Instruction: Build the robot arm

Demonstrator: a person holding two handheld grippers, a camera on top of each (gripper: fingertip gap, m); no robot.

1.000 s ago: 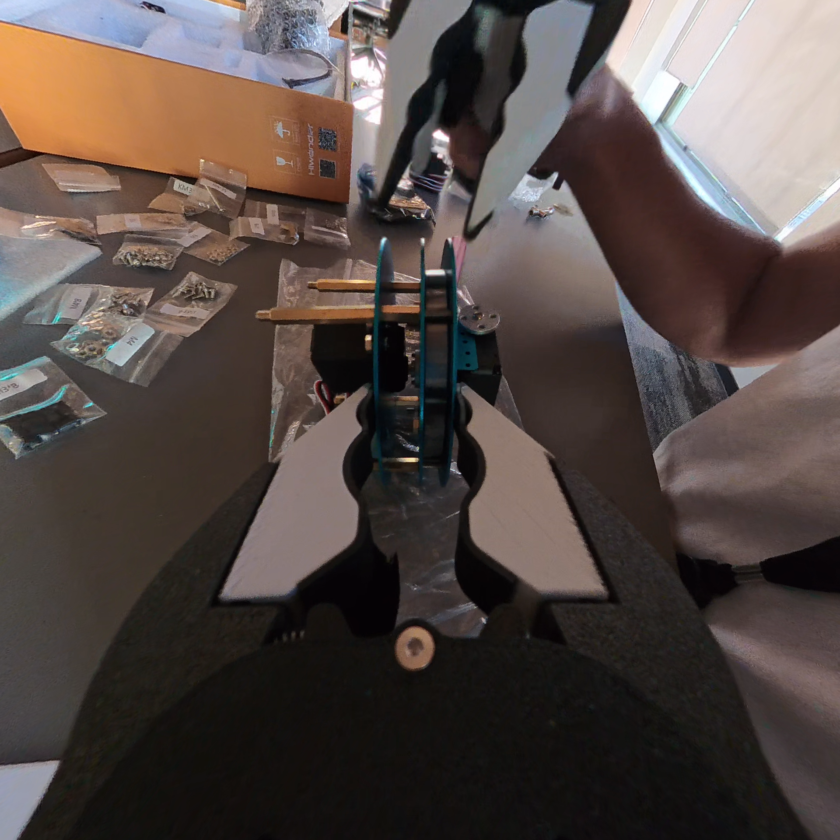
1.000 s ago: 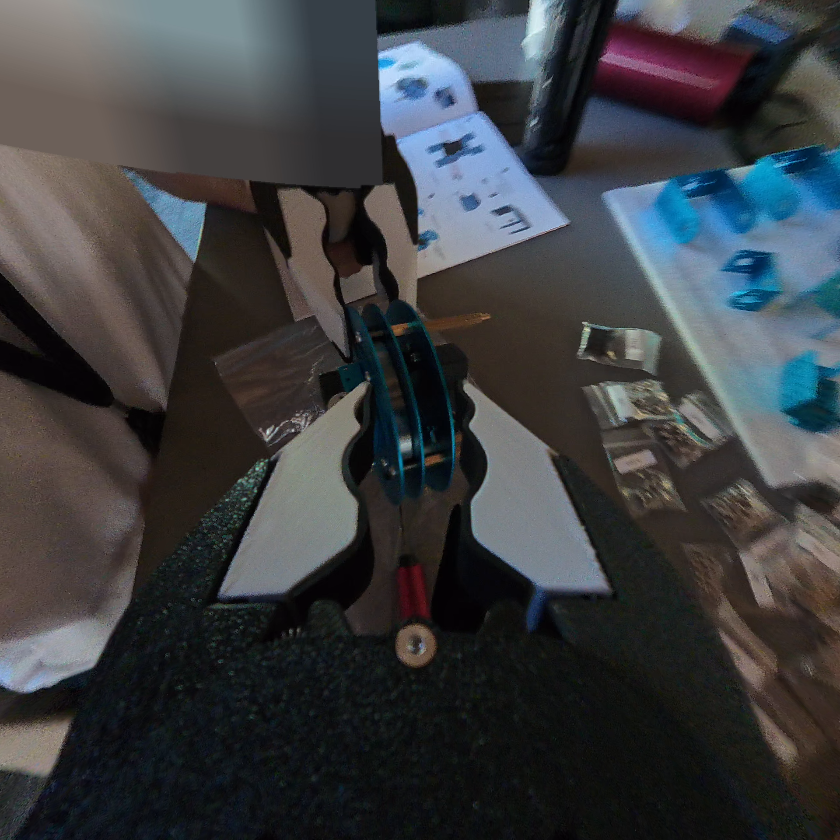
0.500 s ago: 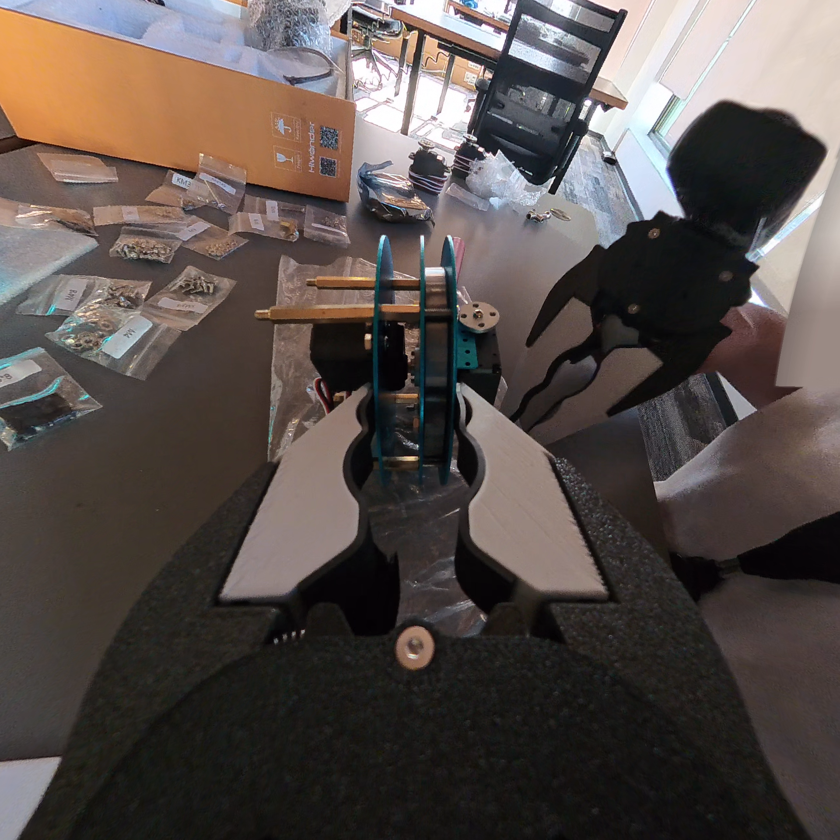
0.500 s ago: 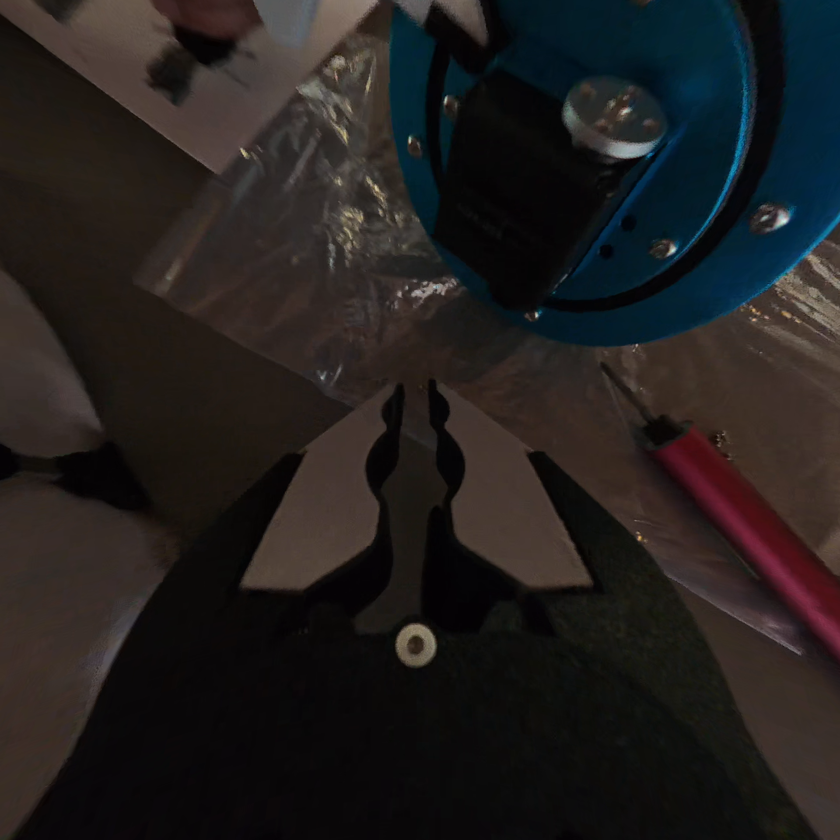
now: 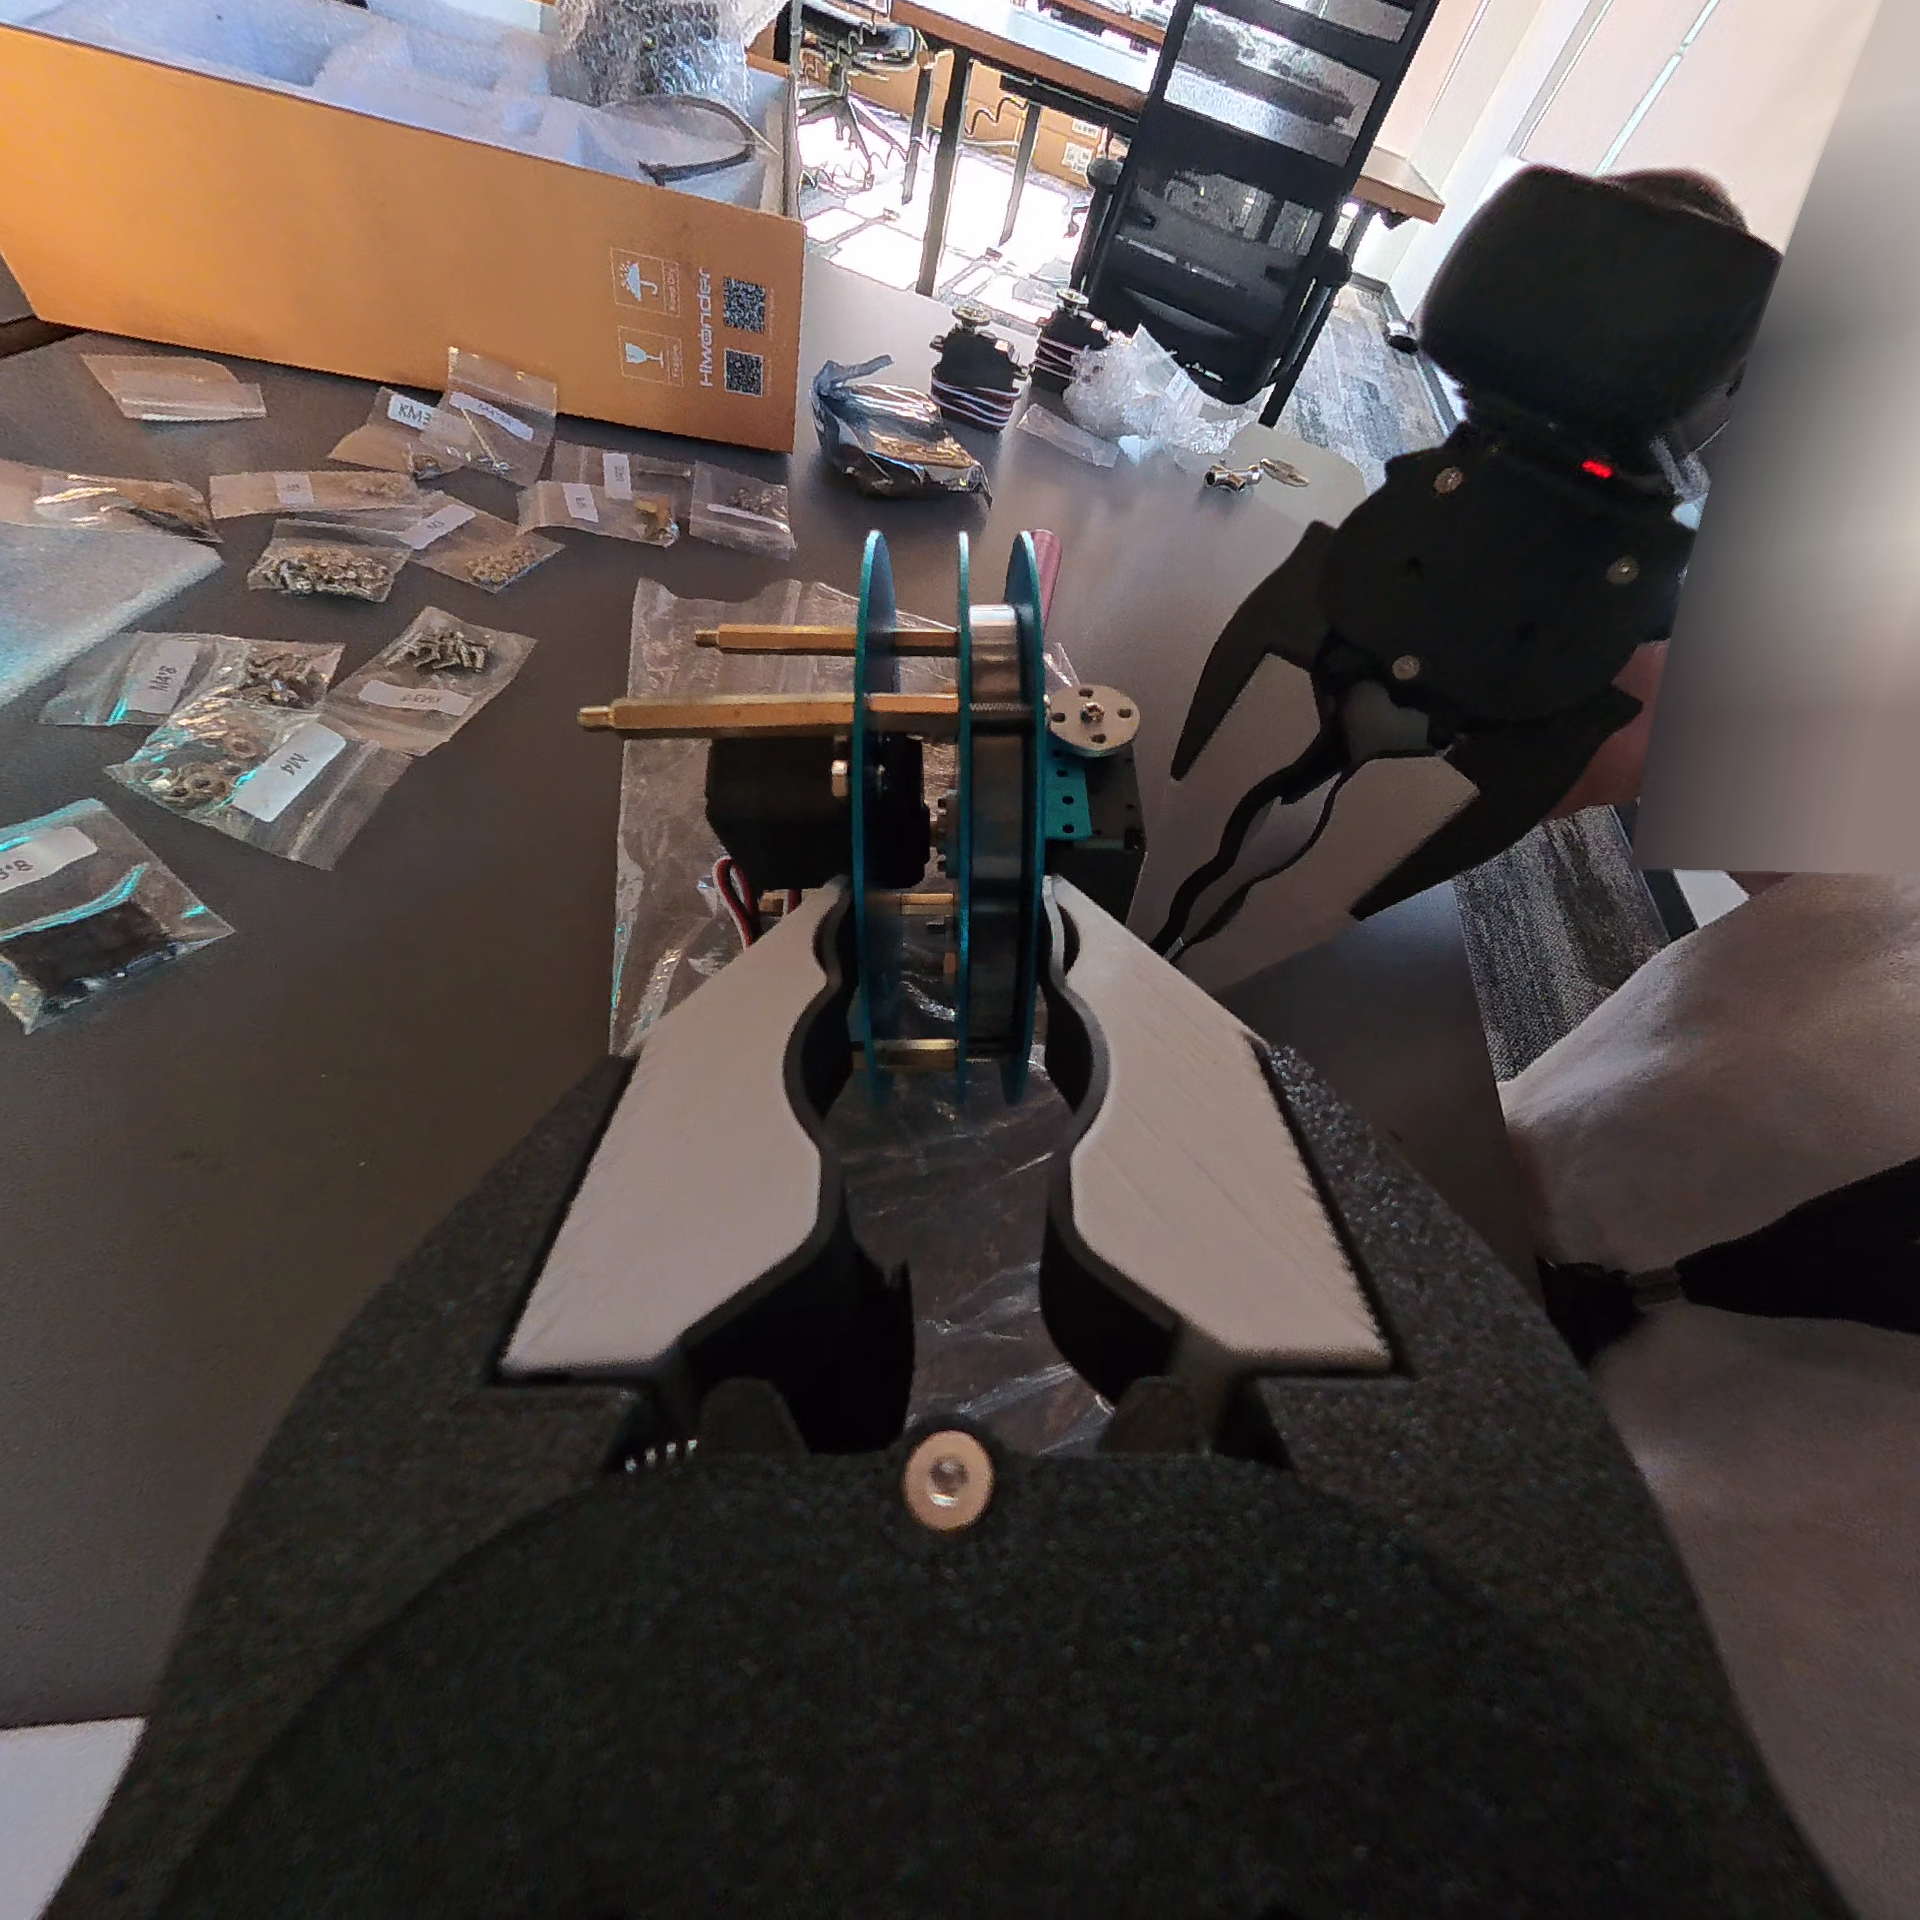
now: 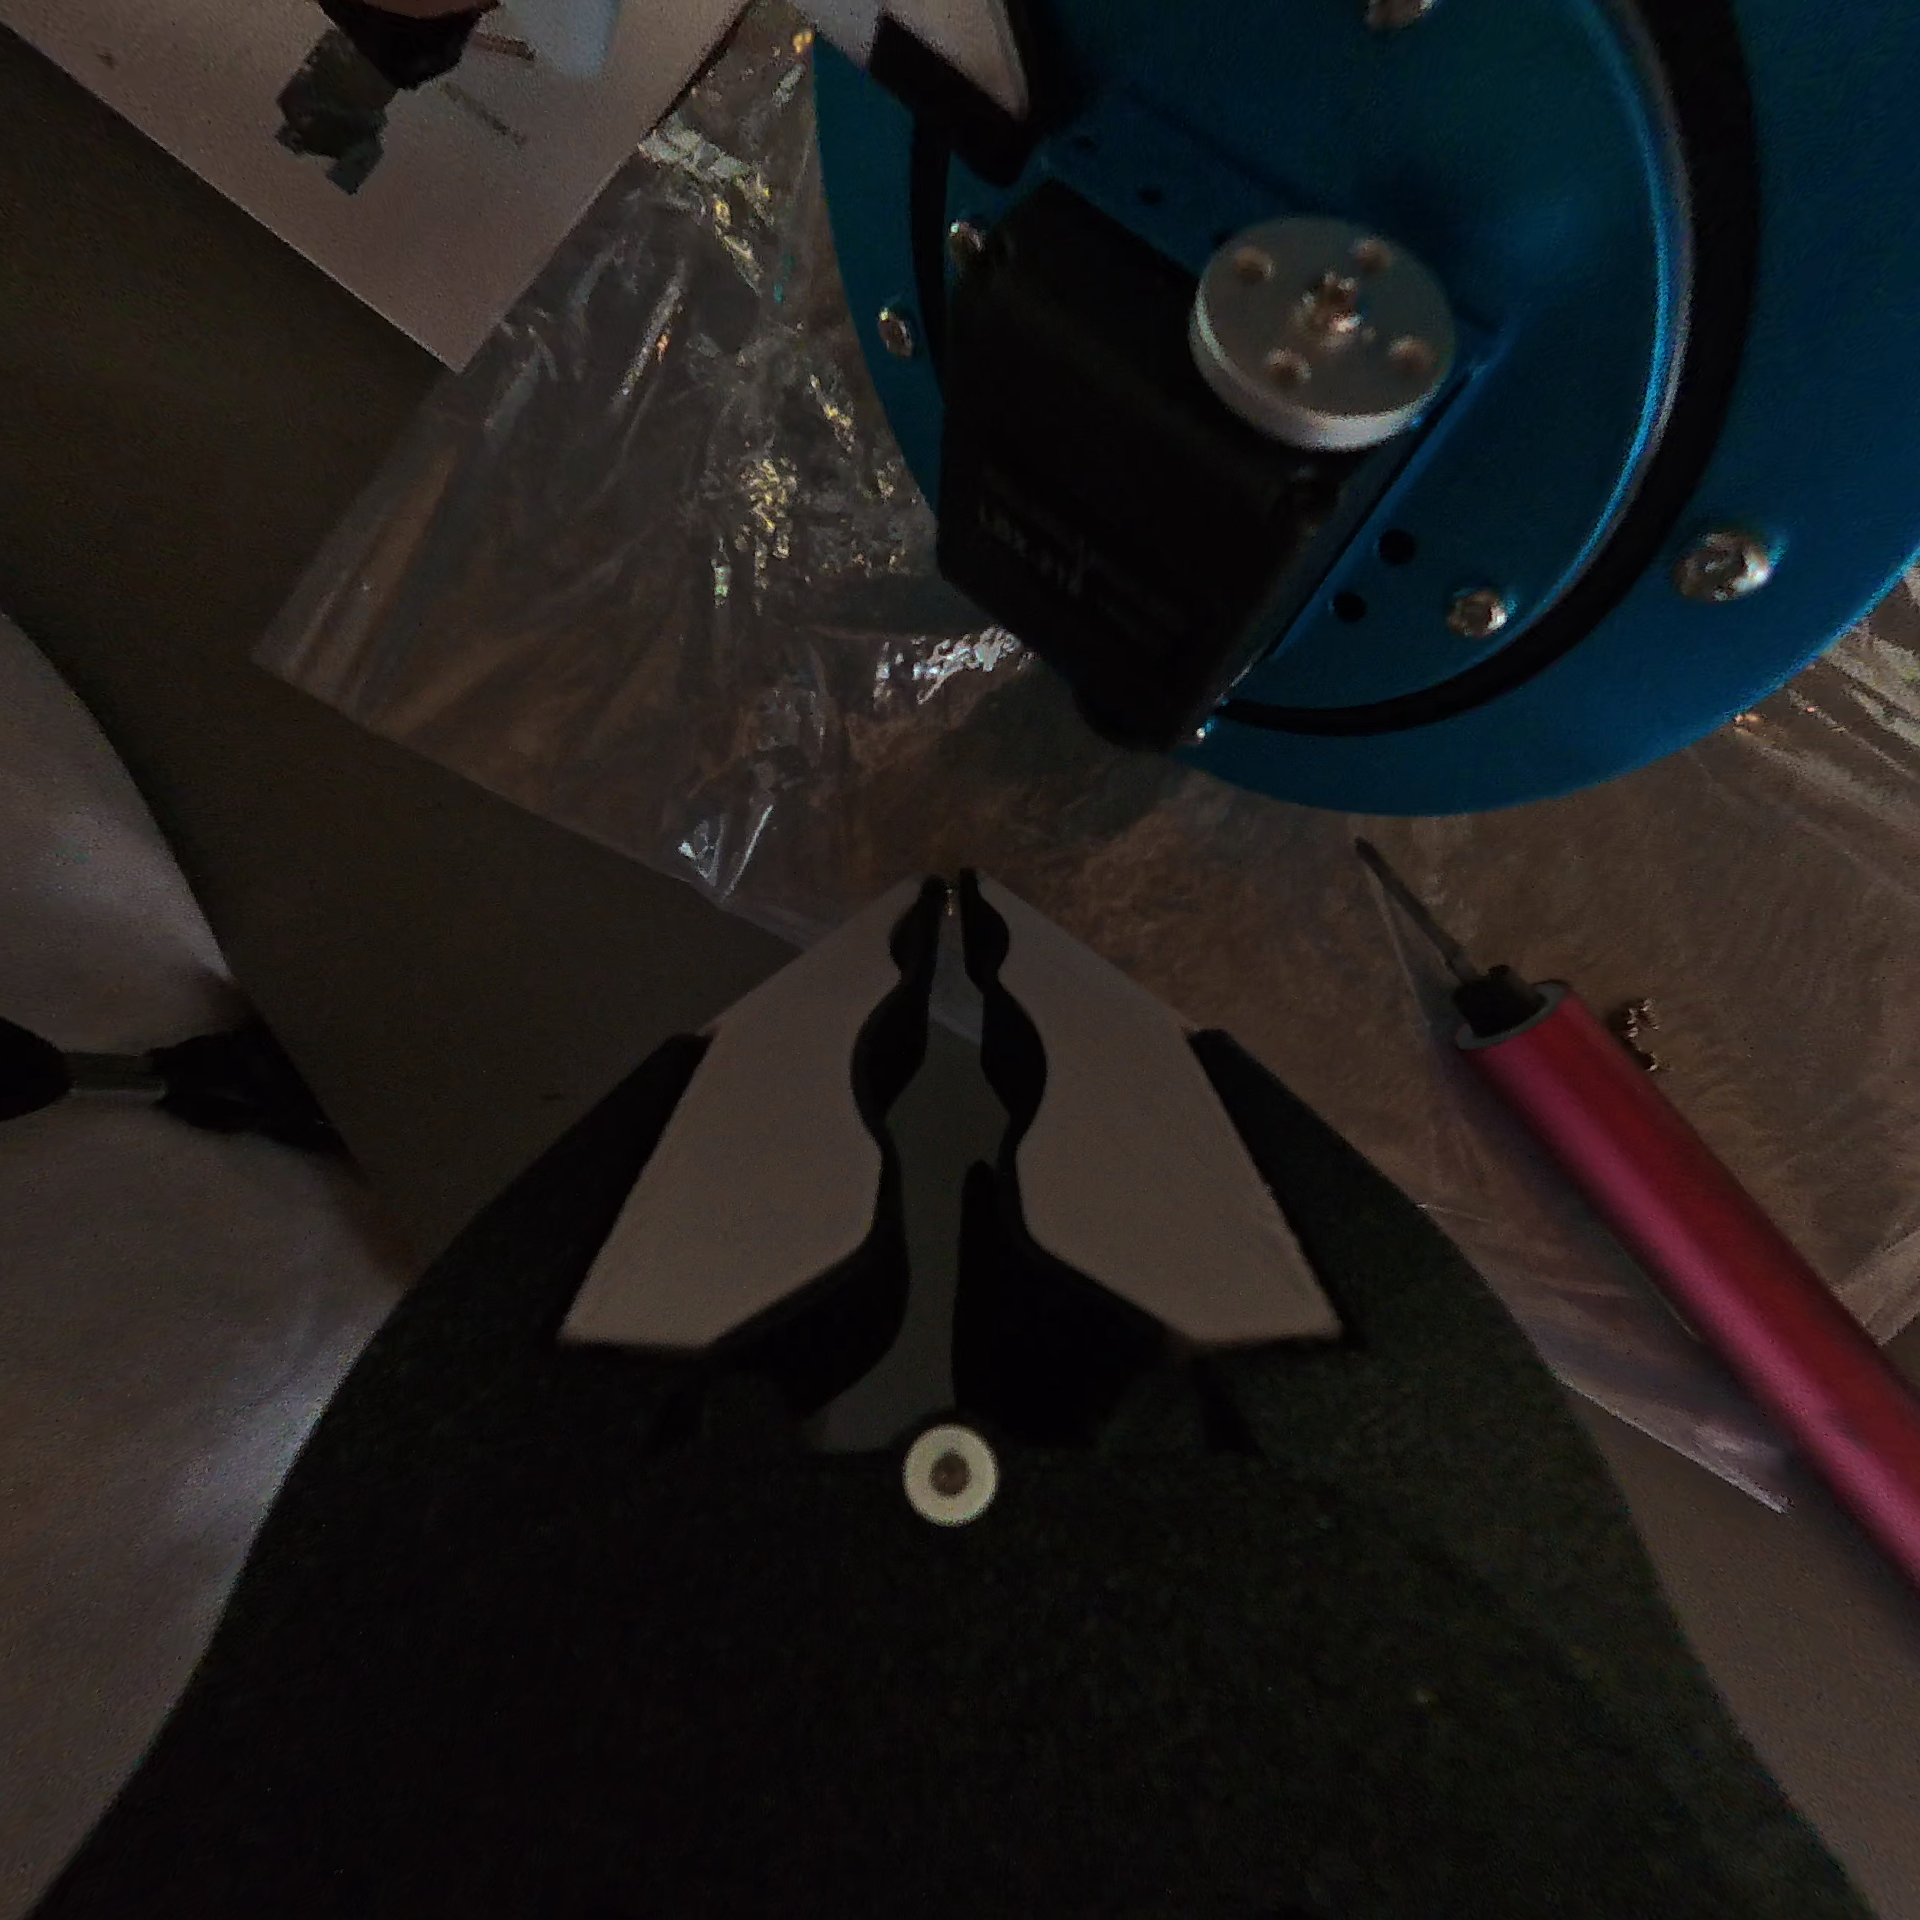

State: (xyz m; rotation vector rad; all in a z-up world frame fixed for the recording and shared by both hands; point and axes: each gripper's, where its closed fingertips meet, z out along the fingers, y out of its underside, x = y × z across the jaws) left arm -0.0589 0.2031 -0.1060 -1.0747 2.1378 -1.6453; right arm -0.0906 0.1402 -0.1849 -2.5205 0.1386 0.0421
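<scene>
My left gripper [image 5: 945,904] is shut on a blue disc assembly [image 5: 961,727]. The assembly has three blue discs on edge, brass standoffs pointing left, and a black servo. It is held over a clear plastic bag [image 5: 707,665]. My right gripper [image 6: 953,883] is shut, with its tips down on the bag [image 6: 675,571] just beside the assembly's outer blue disc [image 6: 1558,623], black servo [image 6: 1091,520] and silver horn [image 6: 1320,348]. I cannot tell whether anything tiny is pinched in it. In the left wrist view the right gripper [image 5: 1184,930] stands right of the assembly.
A pink-handled screwdriver [image 6: 1683,1226] lies on the bag to the right. Several small bags of screws [image 5: 312,561] lie at left, in front of an orange cardboard box [image 5: 416,229]. Spare servos [image 5: 977,374] sit at the back. A printed sheet [image 6: 416,156] lies nearby. The table edge is at the right. The tips of one gripper are about 11 cm away from the tips of the other. My right tips are roughly 12 cm from the pink-handled screwdriver [image 6: 1683,1226].
The right gripper let go of the disc assembly, swung to its right side, shut and came down to the bag. The left gripper and the assembly stayed put.
</scene>
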